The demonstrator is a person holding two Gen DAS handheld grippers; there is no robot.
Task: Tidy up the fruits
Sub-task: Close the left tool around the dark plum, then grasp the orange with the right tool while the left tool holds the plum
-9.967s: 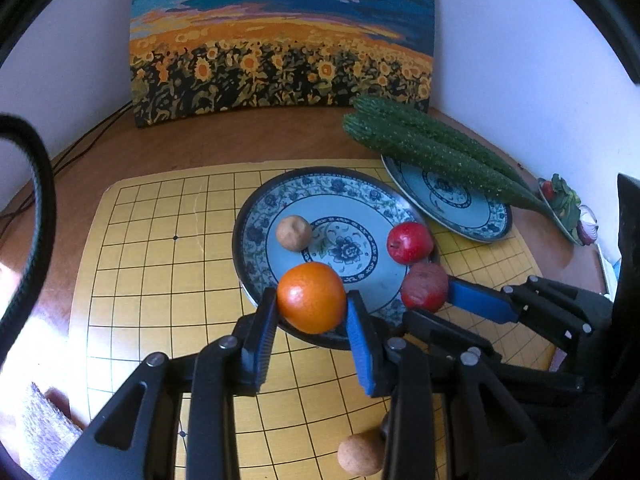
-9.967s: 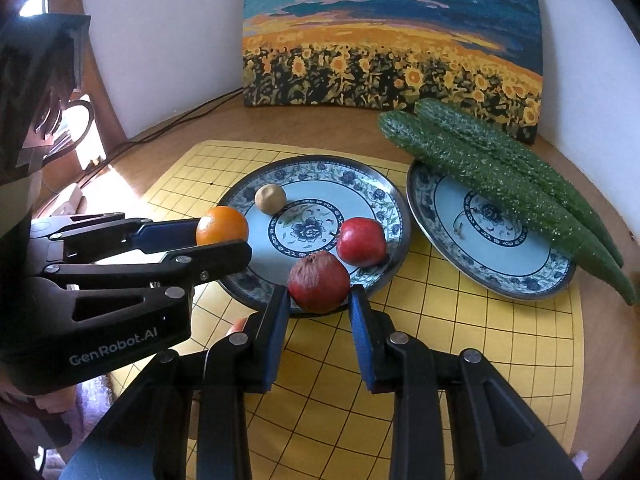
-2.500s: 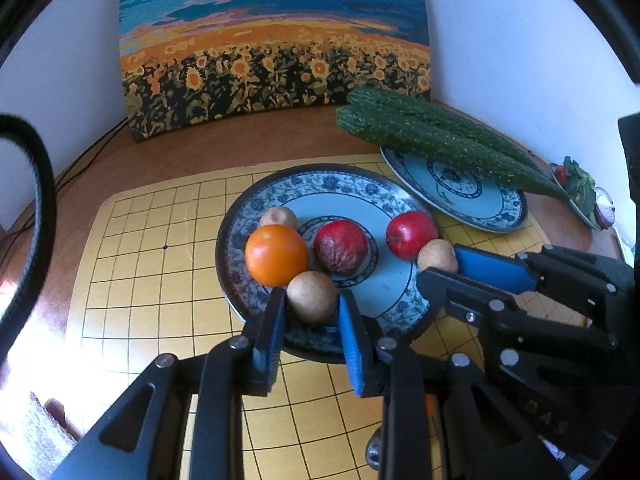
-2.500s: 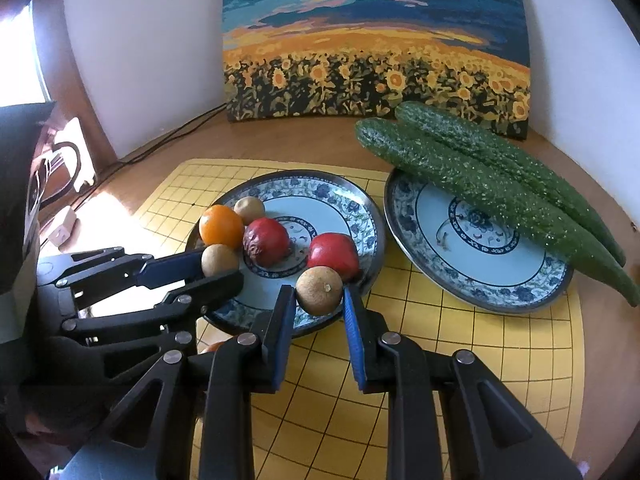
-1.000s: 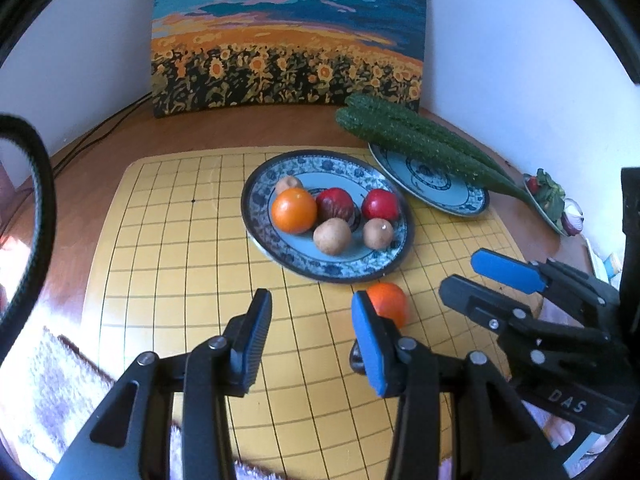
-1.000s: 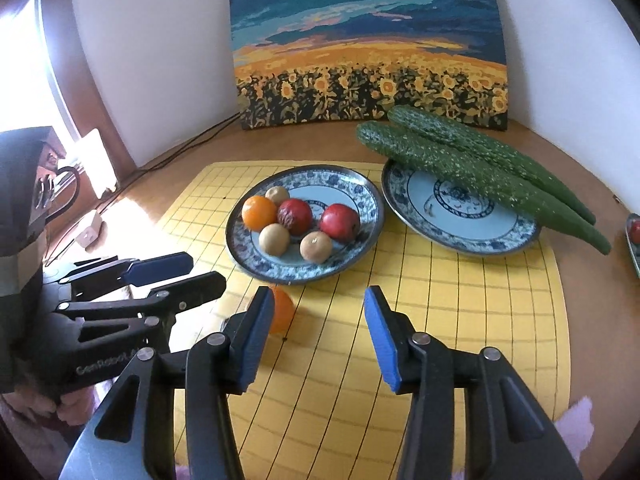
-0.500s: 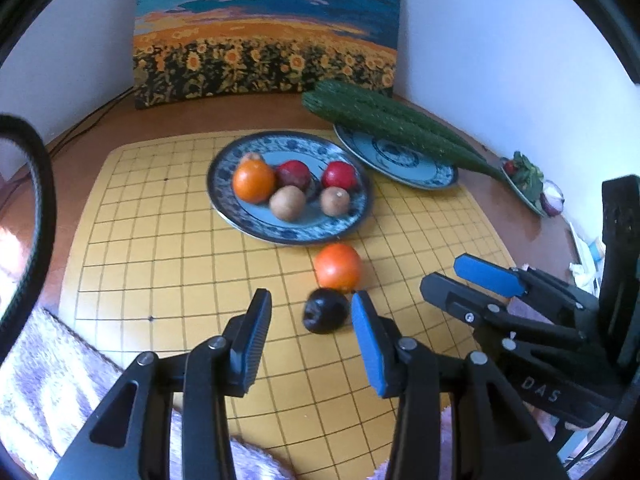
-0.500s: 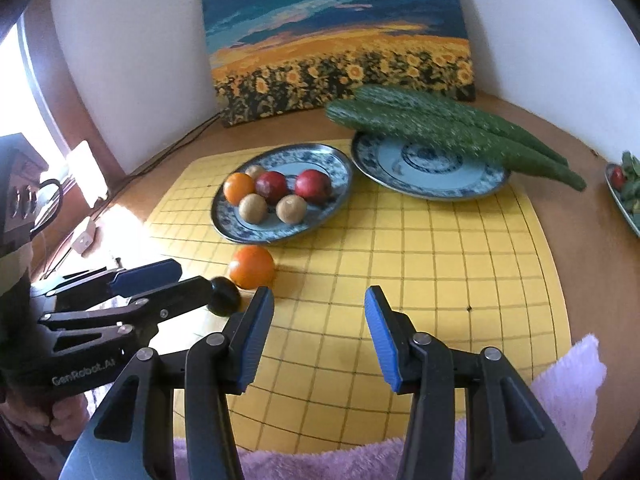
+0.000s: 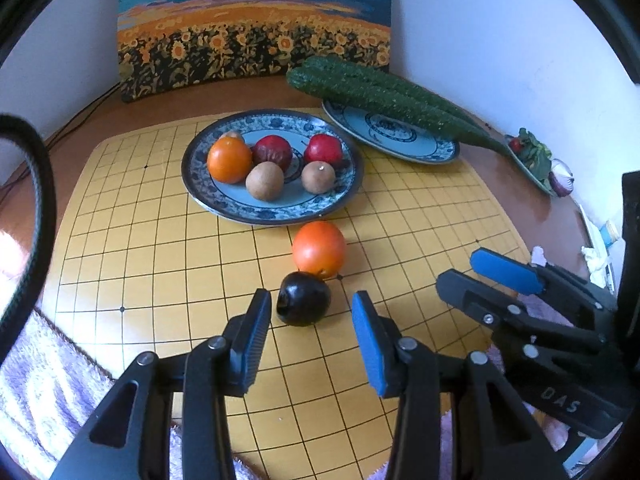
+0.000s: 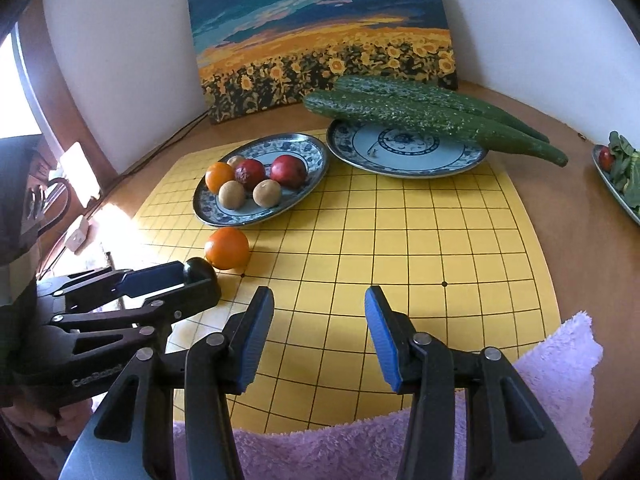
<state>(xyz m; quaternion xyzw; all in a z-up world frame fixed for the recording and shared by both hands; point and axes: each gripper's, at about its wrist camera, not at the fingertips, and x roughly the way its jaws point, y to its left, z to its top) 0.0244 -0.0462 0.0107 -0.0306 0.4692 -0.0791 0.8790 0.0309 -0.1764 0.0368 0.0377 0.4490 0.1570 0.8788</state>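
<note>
A blue-patterned plate on the yellow grid mat holds several fruits: an orange, two red ones and small brown ones. In front of it on the mat lie a loose orange and a dark, almost black fruit. My left gripper is open, its tips on either side of the dark fruit, with a gap on the right side. Further right, my right gripper hangs open over bare mat with nothing between its fingers.
A second patterned plate at the back right carries two long cucumbers. A sunflower painting leans on the wall. A purple towel covers the near edge. A dish of greens sits far right.
Both grippers have let go of the brown fruits on the plate and drawn back toward the near edge. The dark fruit has come into view between the left fingers.
</note>
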